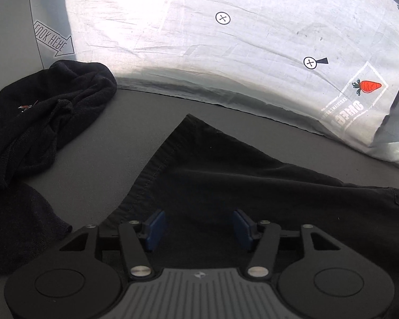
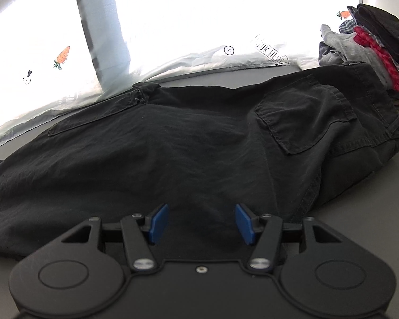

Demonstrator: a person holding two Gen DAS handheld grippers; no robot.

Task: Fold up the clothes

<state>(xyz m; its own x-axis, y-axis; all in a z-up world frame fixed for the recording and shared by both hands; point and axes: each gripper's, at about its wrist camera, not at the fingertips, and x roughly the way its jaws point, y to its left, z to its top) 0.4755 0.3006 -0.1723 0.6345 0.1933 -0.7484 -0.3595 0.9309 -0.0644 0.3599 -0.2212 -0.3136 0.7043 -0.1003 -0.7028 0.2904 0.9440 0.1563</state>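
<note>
Spreading wide apart with nothing between them, the blue-padded fingers (image 1: 157, 228) of the left gripper (image 1: 198, 228) are seen poised over a leg of the black trousers (image 1: 252, 186), whose stitched hem runs up to a corner just ahead. The fingers (image 2: 159, 223) of the right gripper (image 2: 202, 223) are likewise held apart and unclamped, above the seat of the same trousers (image 2: 159, 154), which are laid flat across the grey surface (image 1: 106, 143). A patch pocket (image 2: 303, 117) is shown on the trousers to the right of the right gripper, near the waistband. To the left of the trouser leg, a crumpled dark knit garment (image 1: 45, 111) is seen lying apart from it on the surface. Beyond the trousers, a pale printed cloth (image 1: 226, 53) with carrot motifs and crossed circles is spread along the far edge. At the waistband end of the trousers, a pile of clothes (image 2: 372, 47) in grey, red and black is stacked.
</note>
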